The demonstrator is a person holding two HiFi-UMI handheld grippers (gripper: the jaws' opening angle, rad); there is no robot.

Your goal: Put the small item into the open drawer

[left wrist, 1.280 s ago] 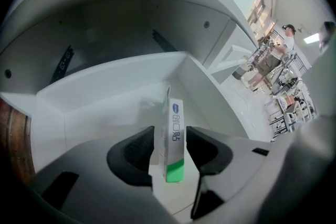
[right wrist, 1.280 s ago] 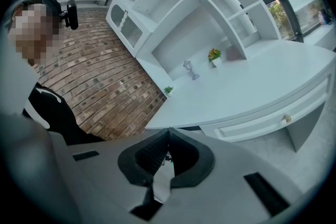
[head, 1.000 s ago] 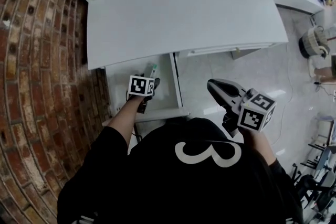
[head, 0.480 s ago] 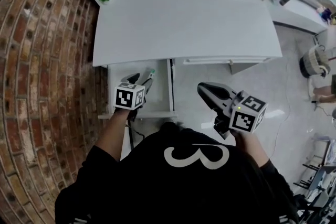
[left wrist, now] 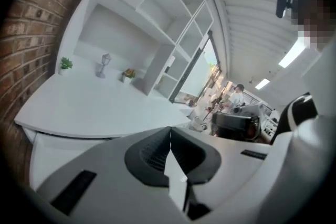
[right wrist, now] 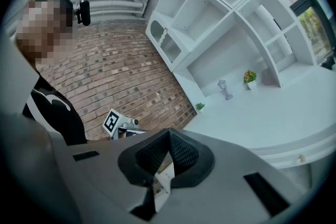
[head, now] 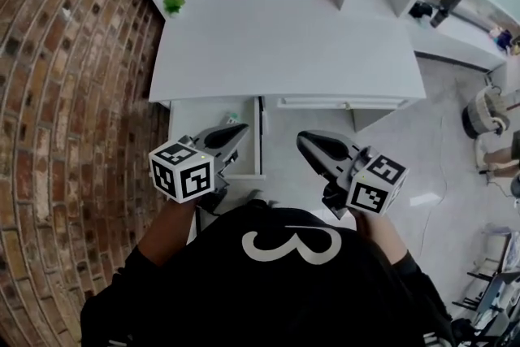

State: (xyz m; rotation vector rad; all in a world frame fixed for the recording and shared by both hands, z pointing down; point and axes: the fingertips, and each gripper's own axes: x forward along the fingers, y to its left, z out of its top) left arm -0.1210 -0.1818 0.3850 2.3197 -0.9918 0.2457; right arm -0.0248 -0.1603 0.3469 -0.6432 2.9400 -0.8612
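White desk [head: 292, 45] beside the brick wall [head: 65, 93] at left. The small item [head: 233, 118] lies in the open drawer [head: 191, 114] (far end). Left gripper [head: 242, 128], since drawn nearer, has jaws together on nothing; right gripper [head: 302, 140] likewise.

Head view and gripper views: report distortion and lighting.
Head view: fisheye bows the brick wall and desk edge; even light. Left gripper view: dark rounded corners, ceiling light glares. Right gripper view: shelves curve, corners dark too.
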